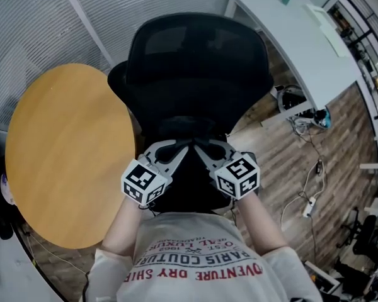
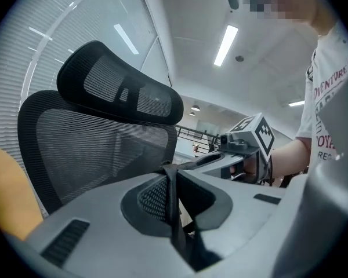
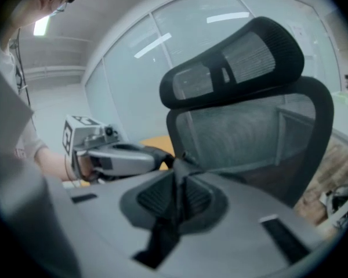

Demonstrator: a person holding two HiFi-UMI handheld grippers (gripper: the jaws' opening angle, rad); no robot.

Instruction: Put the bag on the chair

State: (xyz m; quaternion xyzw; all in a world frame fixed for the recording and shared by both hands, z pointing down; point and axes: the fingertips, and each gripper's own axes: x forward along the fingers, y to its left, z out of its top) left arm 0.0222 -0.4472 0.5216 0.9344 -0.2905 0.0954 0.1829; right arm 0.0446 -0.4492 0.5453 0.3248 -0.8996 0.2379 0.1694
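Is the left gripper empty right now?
No, the left gripper is shut on a black strap that runs between its jaws.

A chair stands straight ahead of the person, its headrest above the back. A round table sits just beside the chair on its left. A desk stands behind the chair to the right, and cables lie on the floor below and in front of that desk. Between the person's chest and the chair, the left gripper and right gripper are side by side, their tips close together. A bag strap runs between the jaws of each gripper, pinched there. Seen along either gripper, the chair back rises behind the jaws.
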